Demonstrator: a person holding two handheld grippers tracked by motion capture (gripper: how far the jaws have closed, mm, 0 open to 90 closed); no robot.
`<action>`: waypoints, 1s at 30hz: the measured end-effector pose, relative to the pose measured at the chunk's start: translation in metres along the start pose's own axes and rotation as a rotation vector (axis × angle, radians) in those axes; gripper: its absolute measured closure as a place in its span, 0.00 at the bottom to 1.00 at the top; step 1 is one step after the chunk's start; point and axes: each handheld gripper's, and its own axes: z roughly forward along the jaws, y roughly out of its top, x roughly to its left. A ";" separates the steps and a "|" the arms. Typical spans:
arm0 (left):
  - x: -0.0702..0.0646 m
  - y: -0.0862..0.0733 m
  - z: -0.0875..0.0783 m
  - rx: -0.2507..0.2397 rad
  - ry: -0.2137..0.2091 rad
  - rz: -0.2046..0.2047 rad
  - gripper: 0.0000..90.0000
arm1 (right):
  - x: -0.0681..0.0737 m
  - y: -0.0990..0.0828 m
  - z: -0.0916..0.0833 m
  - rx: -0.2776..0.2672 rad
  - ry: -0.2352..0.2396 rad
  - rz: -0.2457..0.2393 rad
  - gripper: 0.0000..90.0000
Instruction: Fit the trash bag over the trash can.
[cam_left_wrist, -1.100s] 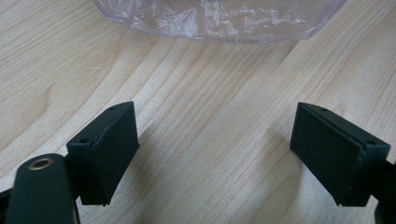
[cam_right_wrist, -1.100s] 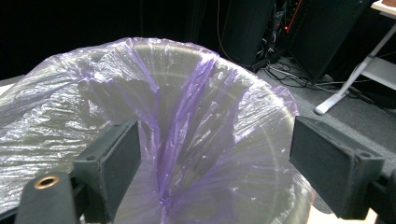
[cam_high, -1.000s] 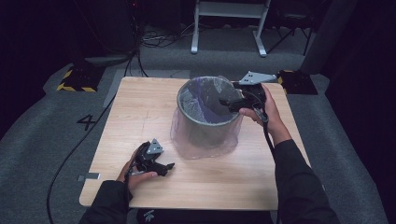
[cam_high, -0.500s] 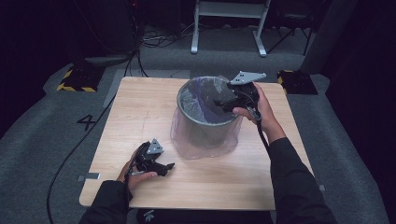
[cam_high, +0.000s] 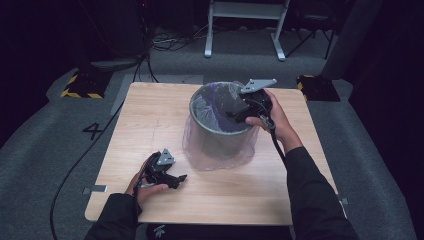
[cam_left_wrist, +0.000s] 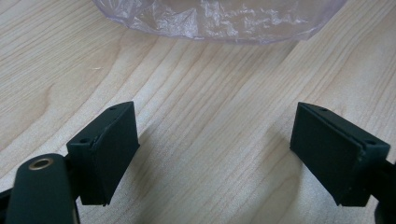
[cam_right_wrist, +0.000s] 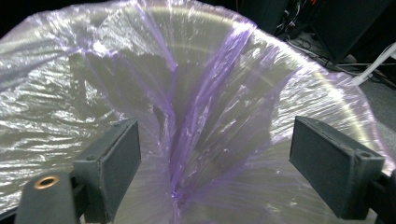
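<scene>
Dark grey carpet surrounds a pale wooden table (cam_high: 150, 120), with black cables and a white metal stand on the floor behind it.

Near the table's front left corner, the left gripper (cam_high: 172, 179) rests low on the wood in the person's left hand (cam_high: 145, 187). Its jaws are spread wide with only bare table between them, and in the left gripper view (cam_left_wrist: 215, 158) the crinkled hem of the bag lies on the wood just ahead.

At the middle of the table stands a round grey bin (cam_high: 220, 135), upright, lined with a thin purple-tinted plastic bag (cam_high: 200, 150) whose skirt hangs down the outside to the tabletop.

At the bin's right rim, the right gripper (cam_high: 235, 114) points down into the opening. Its jaws are also spread apart, gripping nothing; the right gripper view (cam_right_wrist: 215, 163) shows a gathered fold of the bag (cam_right_wrist: 196, 130) between them, untouched by either pad.
</scene>
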 end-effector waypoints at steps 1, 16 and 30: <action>0.000 0.000 0.000 -0.001 0.000 0.002 0.16 | 0.000 0.000 0.001 0.005 0.003 -0.003 0.18; 0.000 0.000 0.000 -0.001 0.000 0.000 0.16 | 0.000 0.001 0.009 0.108 0.021 -0.071 0.19; 0.000 0.000 0.000 -0.002 -0.001 -0.001 0.16 | 0.004 0.007 0.017 0.245 0.080 -0.131 0.23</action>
